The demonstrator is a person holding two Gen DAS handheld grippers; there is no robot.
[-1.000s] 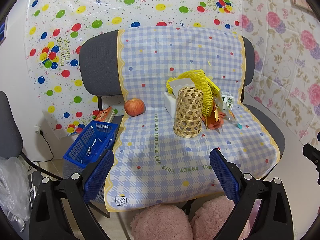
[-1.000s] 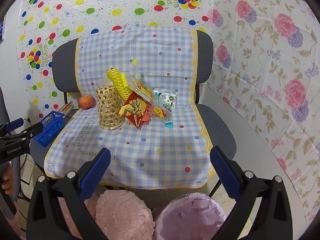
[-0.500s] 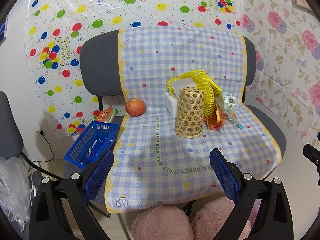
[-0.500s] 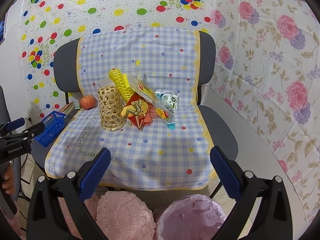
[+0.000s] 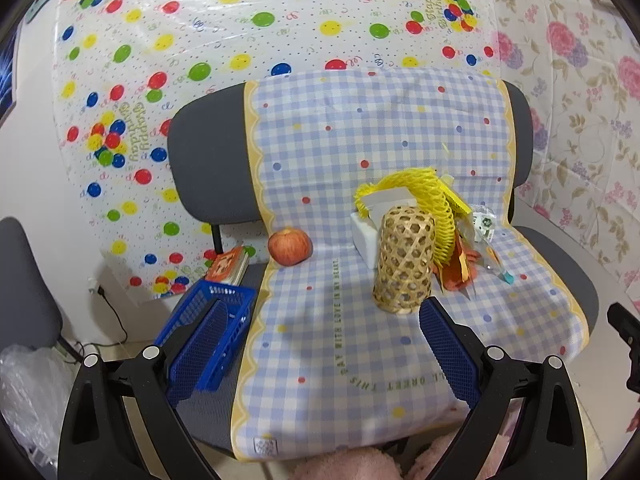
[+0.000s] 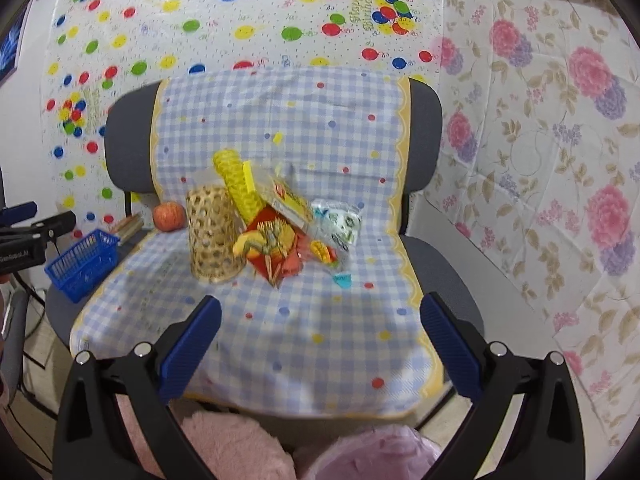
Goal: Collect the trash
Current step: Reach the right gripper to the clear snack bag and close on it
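Observation:
A heap of trash lies on the checked cloth [image 5: 320, 288] [image 6: 304, 320] over a grey chair: yellow foam netting [image 5: 424, 196] [image 6: 236, 184], a red and yellow wrapper [image 6: 272, 244], a clear green-printed packet [image 6: 340, 224] [image 5: 484, 228] and a white box [image 5: 366, 236]. In front of the heap stands a woven bamboo cup [image 5: 404, 266] [image 6: 212, 236]. My left gripper [image 5: 328, 344] is open, short of the cup. My right gripper [image 6: 320, 340] is open too, over the seat's front, nothing between its fingers.
An apple [image 5: 290, 246] [image 6: 169, 216] rests at the seat's left. A blue plastic basket [image 5: 208, 332] [image 6: 82, 264] sits on the chair's left side. A pink-lined bin [image 6: 372, 456] and a pink fluffy slipper [image 6: 236, 444] lie below. Patterned sheets cover the walls.
Both grippers have moved forward toward the chair, so the heap and cup look larger and lower. Neither has touched anything; both stay open.

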